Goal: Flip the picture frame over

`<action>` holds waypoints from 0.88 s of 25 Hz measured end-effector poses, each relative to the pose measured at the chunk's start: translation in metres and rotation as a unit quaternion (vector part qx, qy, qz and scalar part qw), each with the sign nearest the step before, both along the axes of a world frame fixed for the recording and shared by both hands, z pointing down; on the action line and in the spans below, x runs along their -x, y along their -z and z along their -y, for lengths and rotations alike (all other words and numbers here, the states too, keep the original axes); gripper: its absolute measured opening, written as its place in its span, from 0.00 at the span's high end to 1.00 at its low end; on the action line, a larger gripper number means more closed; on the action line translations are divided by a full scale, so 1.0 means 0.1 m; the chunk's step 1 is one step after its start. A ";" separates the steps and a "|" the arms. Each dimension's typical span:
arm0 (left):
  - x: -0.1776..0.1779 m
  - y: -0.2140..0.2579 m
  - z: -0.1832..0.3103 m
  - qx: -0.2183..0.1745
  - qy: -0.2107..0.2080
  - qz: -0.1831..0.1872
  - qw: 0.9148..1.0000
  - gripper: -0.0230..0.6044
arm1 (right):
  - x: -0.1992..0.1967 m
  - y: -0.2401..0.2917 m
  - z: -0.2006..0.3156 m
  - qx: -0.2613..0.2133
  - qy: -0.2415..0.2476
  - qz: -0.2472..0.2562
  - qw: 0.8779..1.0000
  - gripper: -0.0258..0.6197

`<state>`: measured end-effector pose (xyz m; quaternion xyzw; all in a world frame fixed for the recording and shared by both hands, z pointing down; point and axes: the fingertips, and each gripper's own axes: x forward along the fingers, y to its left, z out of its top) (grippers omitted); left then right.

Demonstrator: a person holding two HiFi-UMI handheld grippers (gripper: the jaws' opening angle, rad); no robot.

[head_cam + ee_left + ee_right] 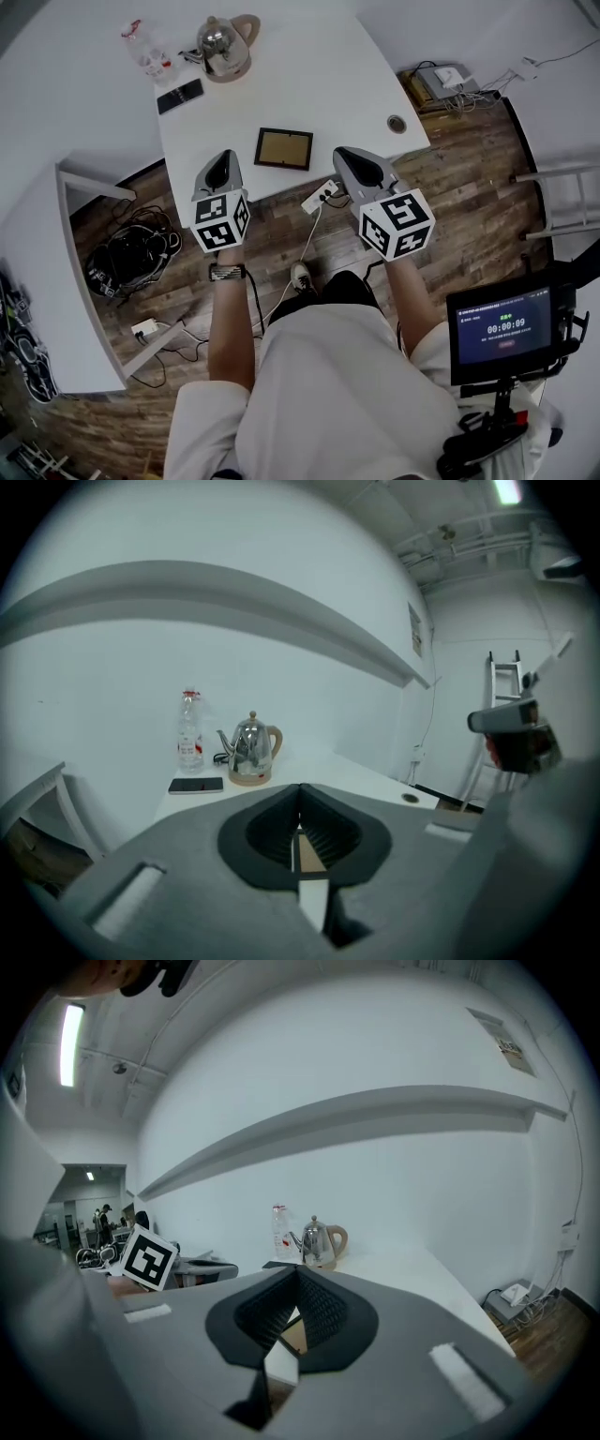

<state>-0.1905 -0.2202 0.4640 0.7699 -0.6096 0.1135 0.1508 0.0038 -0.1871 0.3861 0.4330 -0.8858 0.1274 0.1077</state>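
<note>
Your left hand-held gripper and right hand-held gripper hang mid-frame, both with jaws pressed together on nothing. The frame lies flat on the bench, between their tips, touching neither, tan panel up. Kettle stands upper left.

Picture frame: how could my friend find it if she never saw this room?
Find the big white table. The picture frame lies flat by its near edge. It's a dark rectangle with a tan middle, far from the shiny kettle, bottle and black phone.
</note>
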 end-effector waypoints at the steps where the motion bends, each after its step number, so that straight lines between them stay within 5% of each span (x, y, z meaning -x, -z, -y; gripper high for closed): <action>1: -0.05 0.17 -0.15 -0.015 -0.004 -0.002 1.000 0.96 | -0.01 0.10 -0.13 -0.006 0.001 0.009 1.000 0.96; 5: -0.25 0.78 -0.86 -0.076 -0.017 0.013 0.997 0.96 | -0.03 0.47 -0.72 -0.043 0.022 0.020 0.999 0.96; 9: -0.35 1.18 -0.98 -0.113 -0.026 0.043 0.992 0.96 | 0.00 0.66 -0.69 -0.062 0.028 0.028 0.997 0.96; 16: -0.36 1.72 -1.03 -0.149 -0.035 0.102 0.983 0.96 | 0.10 0.94 -0.62 -0.087 0.034 0.022 0.995 0.96; 22: -0.37 1.82 -1.02 -0.150 -0.051 0.106 0.982 0.96 | 0.15 1.08 -0.61 -0.102 0.029 0.013 0.994 0.96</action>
